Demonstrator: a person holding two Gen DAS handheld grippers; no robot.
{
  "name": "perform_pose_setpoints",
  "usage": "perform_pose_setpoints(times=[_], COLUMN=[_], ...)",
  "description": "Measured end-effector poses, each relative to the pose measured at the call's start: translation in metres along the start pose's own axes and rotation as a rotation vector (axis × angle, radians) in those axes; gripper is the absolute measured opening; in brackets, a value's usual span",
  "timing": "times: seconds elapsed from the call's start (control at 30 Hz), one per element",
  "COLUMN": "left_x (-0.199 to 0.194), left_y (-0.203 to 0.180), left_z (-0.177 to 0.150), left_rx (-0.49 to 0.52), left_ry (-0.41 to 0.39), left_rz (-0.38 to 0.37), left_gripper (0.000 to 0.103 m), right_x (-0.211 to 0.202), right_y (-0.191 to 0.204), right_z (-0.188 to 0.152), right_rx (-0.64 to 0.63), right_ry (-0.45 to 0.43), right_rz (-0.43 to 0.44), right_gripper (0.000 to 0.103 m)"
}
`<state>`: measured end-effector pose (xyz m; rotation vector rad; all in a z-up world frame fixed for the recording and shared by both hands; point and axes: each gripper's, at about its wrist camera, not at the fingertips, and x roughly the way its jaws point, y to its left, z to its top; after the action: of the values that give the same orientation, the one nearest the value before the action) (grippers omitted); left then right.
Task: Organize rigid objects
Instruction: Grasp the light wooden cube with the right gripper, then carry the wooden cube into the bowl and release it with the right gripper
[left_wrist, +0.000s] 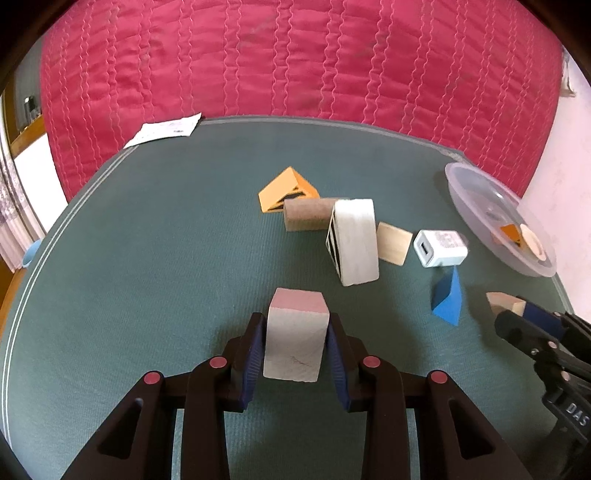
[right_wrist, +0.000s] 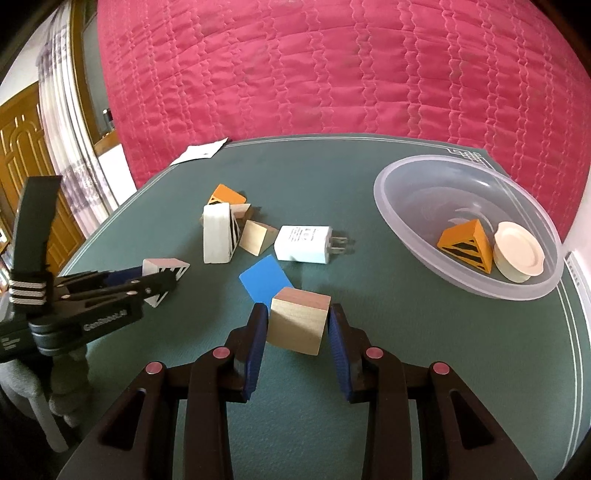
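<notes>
left gripper (left_wrist: 295, 339) clamped on a white block (left_wrist: 293, 341), right gripper (right_wrist: 297, 325) clamped on a wooden block (right_wrist: 298, 320), both above the green mat (right_wrist: 406, 350). probably light, stiff, smooth; best squeezed across flat faces, bound for the clear bowl (right_wrist: 406, 177).

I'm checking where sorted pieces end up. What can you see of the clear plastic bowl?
The clear plastic bowl is round, shallow and translucent, with a slightly frosted wall and a thin rim. It sits upright on the green mat near its far right corner, apart from both tools. Inside lie an orange wedge with black stripes and a cream round lid-like piece, side by side, seemingly touching.
</notes>
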<state>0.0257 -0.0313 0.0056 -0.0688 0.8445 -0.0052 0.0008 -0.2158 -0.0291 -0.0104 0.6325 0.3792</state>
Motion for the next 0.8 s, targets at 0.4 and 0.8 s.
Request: perform_pose_setpoints(times=[0.4,0.8], left_x=[-0.010,-0.023], left_y=[-0.005,-0.009], left_z=[0.000,0.002], left_rx=[0.023,0.037], left_ry=[-0.042,-0.082], left_rz=[-0.004,-0.016], left_gripper=[0.032,0.032], right_x=[-0.007,-0.039], right_y=[-0.006,-0.070], right_z=[0.000,0.031], right_rx=[0.028,0.201], right_ry=[-0.035,-0.167], right_rz=[-0.005,-0.147], right_gripper=[0.035,0.035])
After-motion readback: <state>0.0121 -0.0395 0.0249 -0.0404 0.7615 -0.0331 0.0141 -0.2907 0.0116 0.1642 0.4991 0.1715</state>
